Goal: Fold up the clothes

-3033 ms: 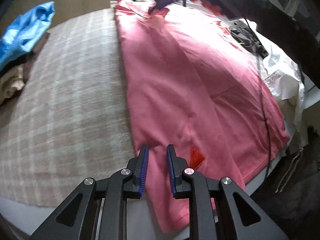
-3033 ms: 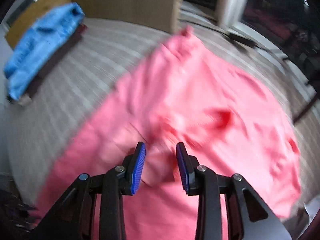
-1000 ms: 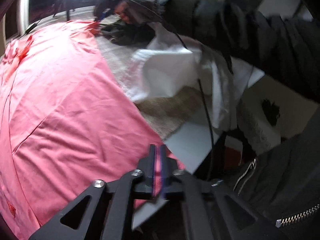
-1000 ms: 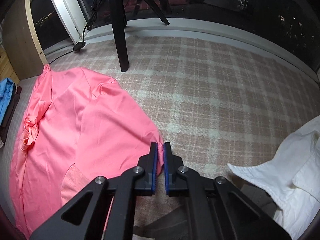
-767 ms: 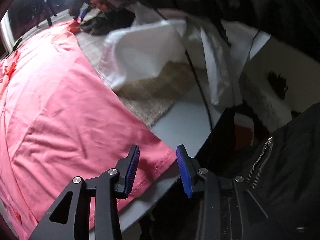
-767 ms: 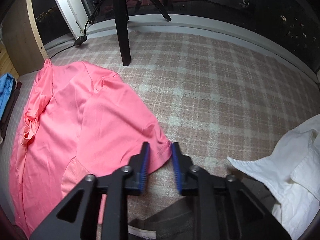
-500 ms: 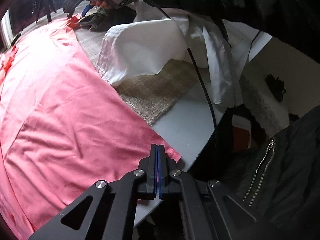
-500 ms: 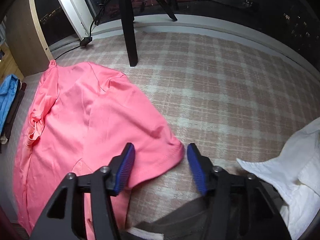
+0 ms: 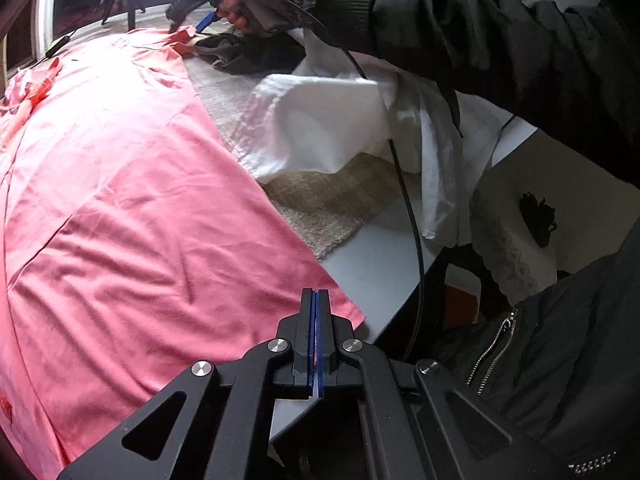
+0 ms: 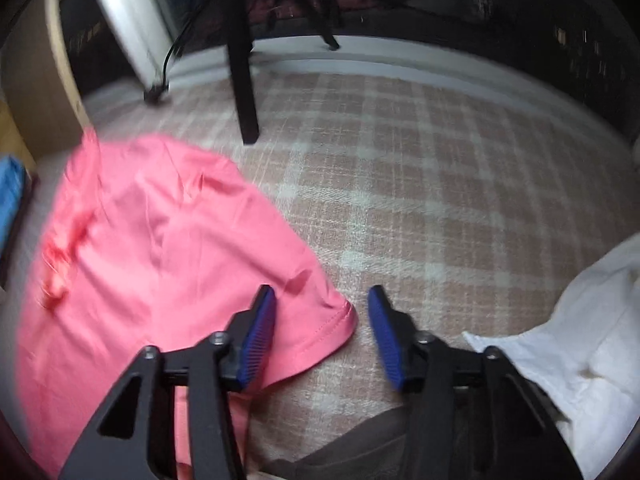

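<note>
A pink shirt lies spread flat on the plaid-covered table. My left gripper is shut on its hem corner at the table's near edge. In the right wrist view the shirt fills the left side, and its sleeve cuff lies between the pads of my right gripper. Those jaws are closing, and neither pad touches the cuff. The left wrist view shows the right gripper far off at the sleeve, held by a gloved hand in a black sleeve.
A white garment lies crumpled right of the shirt, also visible in the right wrist view. A dark garment sits beside the sleeve. A black stand leg rests on the plaid cloth. Blue clothes lie far left. A black cable hangs over the table edge.
The left gripper opened briefly over the hem corner, then shut on it. The right gripper let go of the sleeve cuff and spread its jaws around it.
</note>
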`<state>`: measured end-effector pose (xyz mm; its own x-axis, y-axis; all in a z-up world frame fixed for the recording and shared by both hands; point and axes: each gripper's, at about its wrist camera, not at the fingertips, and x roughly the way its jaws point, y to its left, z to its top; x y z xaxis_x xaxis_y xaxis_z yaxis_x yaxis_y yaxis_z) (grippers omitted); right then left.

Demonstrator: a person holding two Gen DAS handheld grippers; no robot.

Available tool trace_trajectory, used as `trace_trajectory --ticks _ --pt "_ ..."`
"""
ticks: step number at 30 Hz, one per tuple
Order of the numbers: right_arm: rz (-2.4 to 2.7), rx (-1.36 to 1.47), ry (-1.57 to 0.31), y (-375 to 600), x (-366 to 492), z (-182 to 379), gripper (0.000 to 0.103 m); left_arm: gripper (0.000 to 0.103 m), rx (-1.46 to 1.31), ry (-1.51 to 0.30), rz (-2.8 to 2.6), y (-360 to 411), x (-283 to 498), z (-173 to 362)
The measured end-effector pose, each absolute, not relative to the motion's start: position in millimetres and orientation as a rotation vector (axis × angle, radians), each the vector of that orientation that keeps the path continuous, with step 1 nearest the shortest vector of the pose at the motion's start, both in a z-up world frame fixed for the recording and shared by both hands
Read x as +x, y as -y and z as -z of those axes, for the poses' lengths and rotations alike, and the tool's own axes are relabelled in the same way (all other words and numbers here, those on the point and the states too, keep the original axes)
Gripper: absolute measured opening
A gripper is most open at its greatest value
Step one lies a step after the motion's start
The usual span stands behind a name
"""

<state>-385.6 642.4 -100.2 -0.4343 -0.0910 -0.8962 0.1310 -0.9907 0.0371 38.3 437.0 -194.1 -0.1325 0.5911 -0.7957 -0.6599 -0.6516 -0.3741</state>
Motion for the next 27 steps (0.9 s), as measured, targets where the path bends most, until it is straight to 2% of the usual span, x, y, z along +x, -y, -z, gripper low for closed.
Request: trace_trajectory --ticks 1,3,5,7,9,13,14,15,18,21,24,27 --pt "2.547 1.590 -0.063 -639.6 -384.8 99.3 0.021 0.000 -1.276 -0.096 -1.864 -437.7 40.3 191.8" --pt "2.536 1.595 -0.059 -637.1 -383.7 97.8 0.013 0.000 -1.271 -0.154 -1.855 -445.4 46.6 188.7" --pt "2.535 1.605 -0.058 -637.1 -381.2 97.6 0.012 0.017 -1.257 -0.208 -1.855 -453.4 51.8 188.9" --pt "2.529 1.617 -0.060 -636.6 -380.1 97.2 0.013 0.025 -1.243 -0.279 -1.862 -463.0 56.5 193.3" --pt "2.524 1.626 -0.066 -635.7 -378.9 96.7 0.013 0.026 -1.248 -0.359 -1.863 -472.8 58.8 201.2" --pt "2.522 1.638 -0.096 -634.3 -375.8 99.0 0.013 0.024 -1.202 -0.465 -1.856 -486.3 64.9 207.4" --pt "2.525 1.640 -0.104 -632.8 -376.3 99.4 0.013 0.010 -1.191 -0.484 -1.872 -487.7 64.2 208.2" --pt "2.528 1.641 -0.113 -631.1 -375.5 99.8 0.013 0.001 -1.180 -0.502 -1.891 -488.9 63.1 208.9" --pt "2.531 1.630 -0.144 -626.5 -373.3 100.0 0.006 0.001 -1.214 -0.418 -1.881 -482.1 53.7 210.1" --pt "2.531 1.603 -0.153 -624.2 -370.0 97.8 0.004 0.001 -1.242 -0.269 -1.903 -464.6 43.5 205.5" --pt "2.541 1.571 -0.097 -627.6 -369.1 92.5 0.004 0.001 -1.251 -0.097 -1.910 -443.4 34.6 196.6" --pt "2.561 1.558 0.000 -636.2 -372.7 86.4 0.004 0.001 -1.245 -0.035 -1.916 -434.6 32.3 193.4"
